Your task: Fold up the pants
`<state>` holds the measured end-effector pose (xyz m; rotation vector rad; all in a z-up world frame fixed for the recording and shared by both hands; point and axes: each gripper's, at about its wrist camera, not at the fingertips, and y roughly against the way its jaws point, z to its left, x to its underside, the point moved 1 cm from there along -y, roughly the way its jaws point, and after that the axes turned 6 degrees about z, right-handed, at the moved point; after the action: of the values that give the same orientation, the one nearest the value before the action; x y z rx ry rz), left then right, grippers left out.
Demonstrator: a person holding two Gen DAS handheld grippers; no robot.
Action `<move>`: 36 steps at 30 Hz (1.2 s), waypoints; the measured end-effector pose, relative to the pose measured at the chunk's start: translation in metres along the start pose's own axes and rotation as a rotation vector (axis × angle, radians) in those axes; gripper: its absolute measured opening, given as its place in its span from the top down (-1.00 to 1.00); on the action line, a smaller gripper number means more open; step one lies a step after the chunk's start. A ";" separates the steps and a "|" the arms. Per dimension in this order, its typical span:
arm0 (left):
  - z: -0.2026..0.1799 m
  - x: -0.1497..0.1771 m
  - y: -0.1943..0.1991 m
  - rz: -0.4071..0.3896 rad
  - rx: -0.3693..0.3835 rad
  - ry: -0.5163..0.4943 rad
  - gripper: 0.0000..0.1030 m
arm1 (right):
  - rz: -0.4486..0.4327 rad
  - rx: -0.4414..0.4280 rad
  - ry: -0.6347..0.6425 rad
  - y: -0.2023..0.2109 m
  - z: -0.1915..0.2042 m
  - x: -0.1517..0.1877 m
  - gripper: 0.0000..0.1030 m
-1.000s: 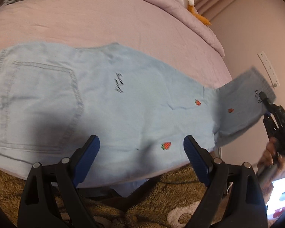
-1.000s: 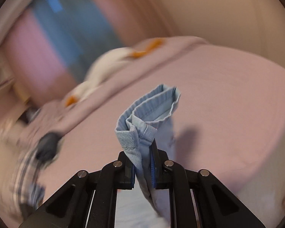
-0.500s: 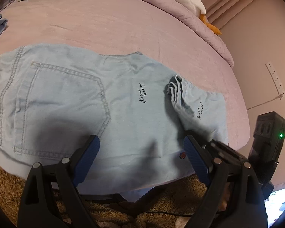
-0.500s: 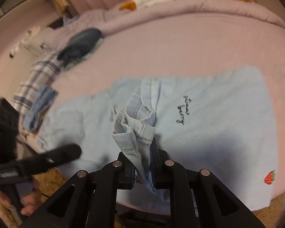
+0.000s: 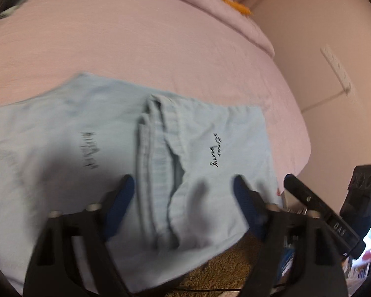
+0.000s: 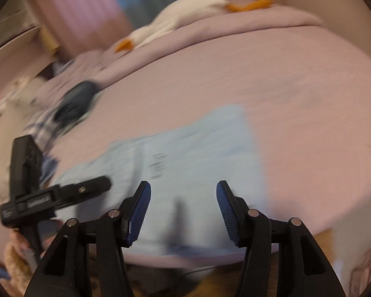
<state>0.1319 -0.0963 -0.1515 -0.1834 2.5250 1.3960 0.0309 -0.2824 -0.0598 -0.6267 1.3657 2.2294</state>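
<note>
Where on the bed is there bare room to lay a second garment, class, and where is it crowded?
Free: the pink sheet between the pants and the bunched duvet, and the strip right of the pants toward the wall-side edge. Crowded: the near edge, covered by the pants, and the far left corner with the dark clothes.

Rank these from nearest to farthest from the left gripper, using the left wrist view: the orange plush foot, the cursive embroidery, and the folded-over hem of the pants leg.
1. Folded-over hem: between the left gripper fingers, slightly left.
2. Cursive embroidery: just beyond, right of the hem.
3. Orange plush foot: far end of the bed, upper right.
</note>
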 end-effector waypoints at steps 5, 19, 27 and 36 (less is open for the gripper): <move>-0.006 -0.003 -0.015 -0.015 -0.087 -0.025 0.51 | 0.031 0.068 -0.111 -0.008 -0.029 0.005 -0.07; 0.012 0.016 0.023 -0.062 -0.129 0.004 0.79 | 0.062 0.019 -0.086 -0.021 -0.008 0.001 -0.07; 0.032 0.027 0.014 -0.044 -0.120 0.053 0.69 | 0.083 0.101 -0.046 -0.032 -0.008 0.011 -0.06; 0.027 0.043 0.016 -0.043 -0.125 0.012 0.64 | 0.085 0.105 -0.054 -0.037 -0.011 0.010 -0.06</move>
<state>0.0912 -0.0646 -0.1642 -0.2678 2.4287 1.5414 0.0456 -0.2755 -0.0958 -0.4772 1.4968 2.2058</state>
